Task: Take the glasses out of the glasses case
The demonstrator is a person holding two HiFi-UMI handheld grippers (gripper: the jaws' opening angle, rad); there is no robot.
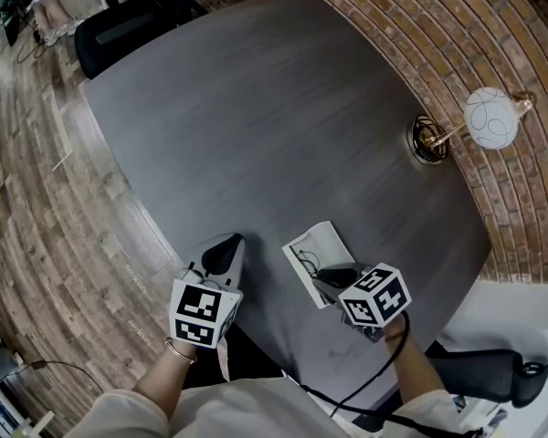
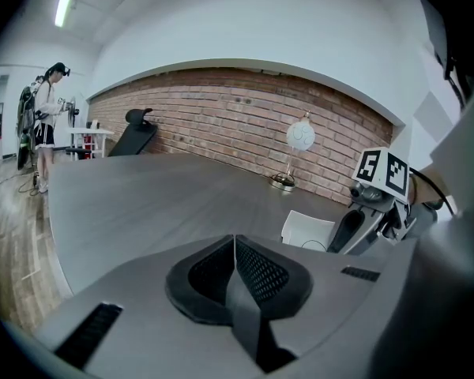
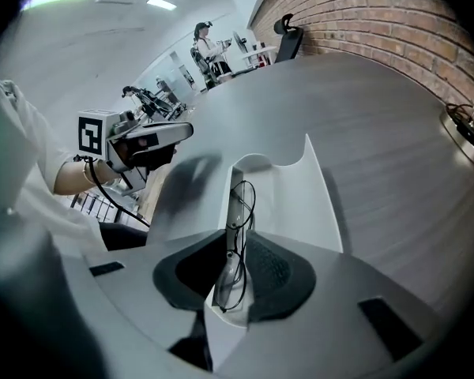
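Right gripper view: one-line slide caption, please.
Right gripper closed on the wire-framed glasses inside the open white case on the grey table.

- Left gripper (image 1: 225, 245): jaws pressed together, nothing between them, held beside the right one.
- Right gripper (image 1: 327, 275): jaws clamped on the glasses (image 3: 243, 204).
- Both wrists trail straight behind.
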